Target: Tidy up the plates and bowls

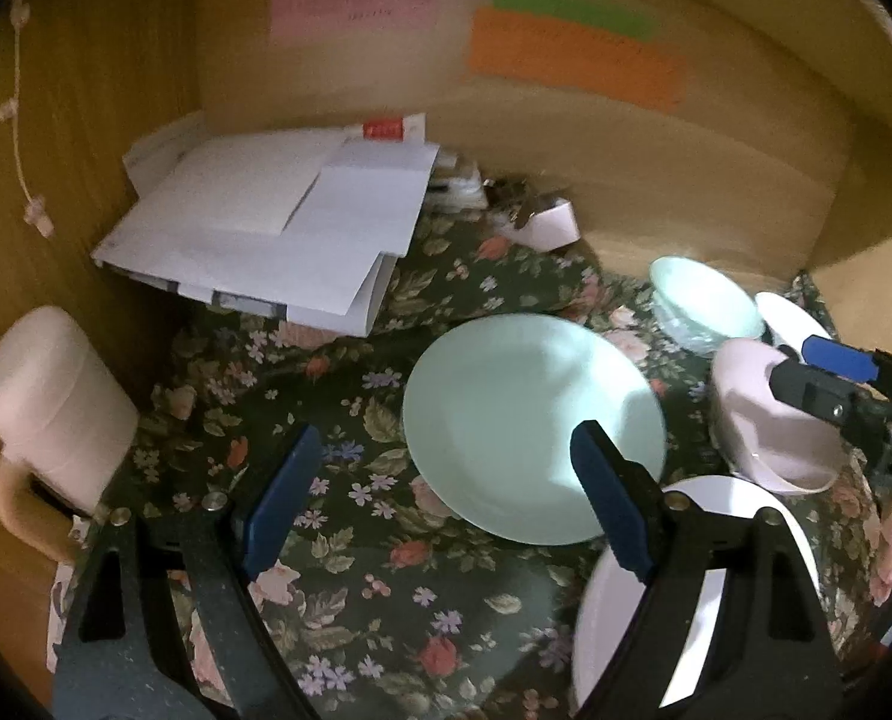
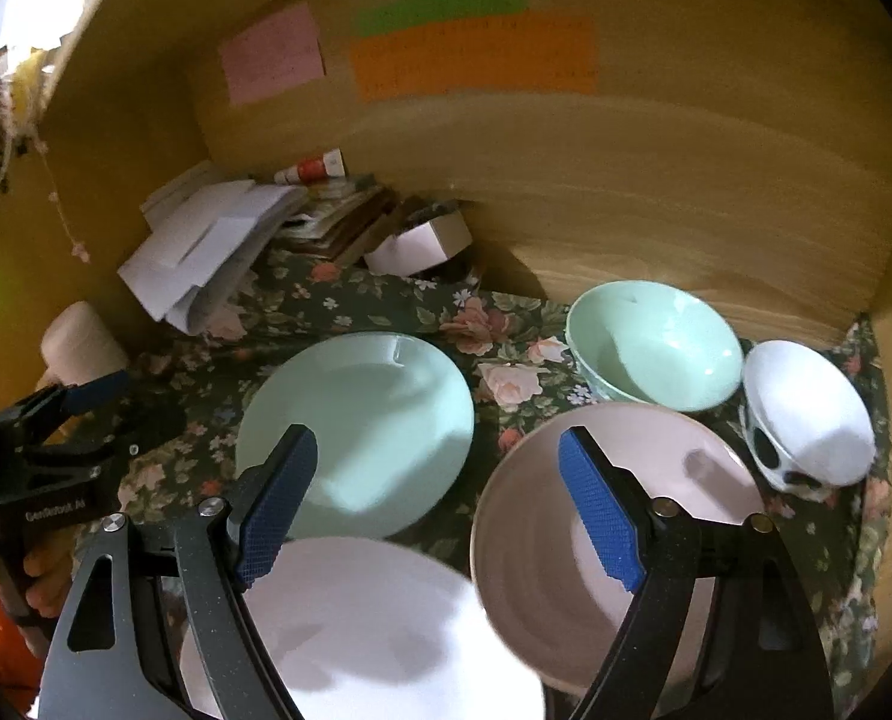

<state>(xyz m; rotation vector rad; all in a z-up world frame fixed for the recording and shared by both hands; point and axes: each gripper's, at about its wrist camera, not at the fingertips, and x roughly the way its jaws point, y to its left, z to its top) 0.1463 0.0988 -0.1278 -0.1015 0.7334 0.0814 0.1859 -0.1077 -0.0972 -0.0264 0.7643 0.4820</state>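
Note:
On the floral cloth (image 1: 350,588) lie a mint plate (image 1: 530,420) (image 2: 374,420), a white plate (image 1: 716,498) (image 2: 374,618) and a pink bowl (image 1: 764,420) (image 2: 536,540). Behind them stand a mint bowl (image 1: 704,306) (image 2: 656,348) and a white bowl with black marks (image 2: 806,414). My left gripper (image 1: 446,492) is open above the mint plate's near-left edge, holding nothing. My right gripper (image 2: 440,480) is open too, one finger over the mint plate, the other over the pink bowl. No dish is gripped.
Wooden walls (image 2: 656,192) close in the back and both sides. A pile of papers (image 1: 278,240) and a small white box (image 2: 416,246) fill the back left. A cream mug (image 1: 56,396) stands at the left. A hand (image 2: 44,588) holds the left gripper.

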